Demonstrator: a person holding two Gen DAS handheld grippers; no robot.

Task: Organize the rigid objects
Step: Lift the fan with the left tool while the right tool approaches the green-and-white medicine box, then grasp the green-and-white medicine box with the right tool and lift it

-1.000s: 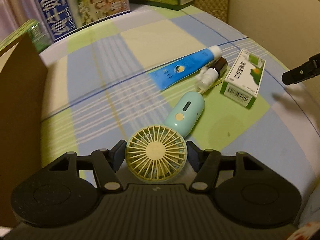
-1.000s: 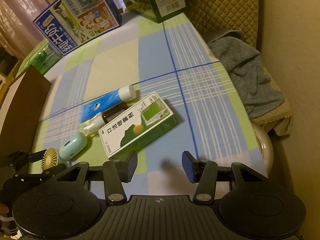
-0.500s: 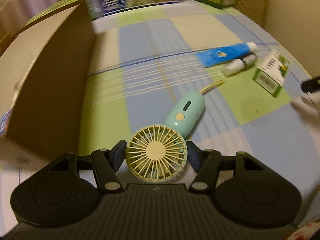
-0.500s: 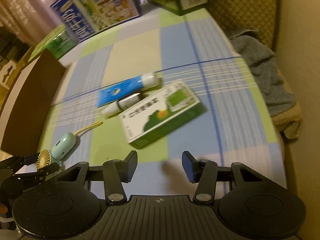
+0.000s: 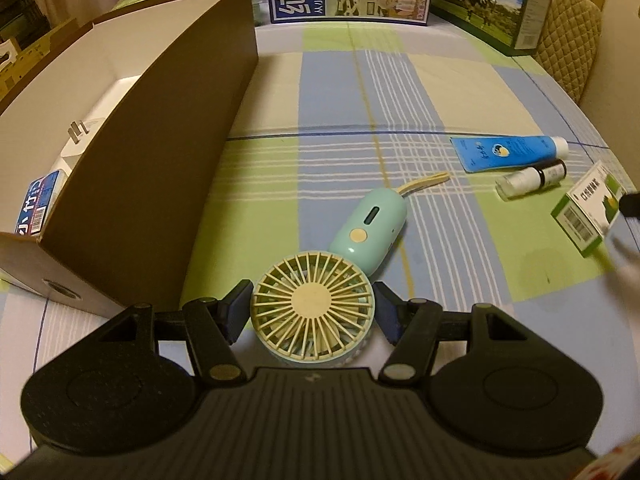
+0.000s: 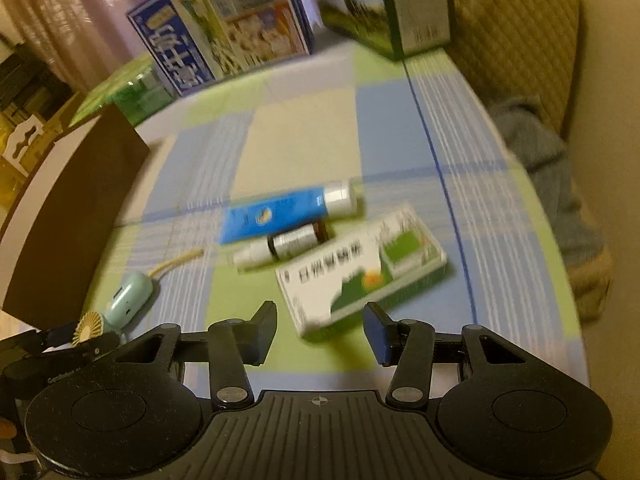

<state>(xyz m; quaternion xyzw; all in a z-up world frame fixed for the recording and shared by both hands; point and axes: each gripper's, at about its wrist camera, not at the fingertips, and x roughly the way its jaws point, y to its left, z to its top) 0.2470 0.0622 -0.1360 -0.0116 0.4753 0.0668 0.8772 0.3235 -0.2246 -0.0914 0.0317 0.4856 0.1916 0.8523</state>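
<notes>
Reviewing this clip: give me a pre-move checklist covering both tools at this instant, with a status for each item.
1. Left tool clamped on fan: ok.
2. Brown box open on top, close beside the fan: ok.
3. Right tool gripping green-white carton: not ok; jaws closing, carton corner between them, pads not pressing.
4. Blue tube and small bottle outside the right tool's fingers: ok.
5. Free room inside the box: cannot tell.
</notes>
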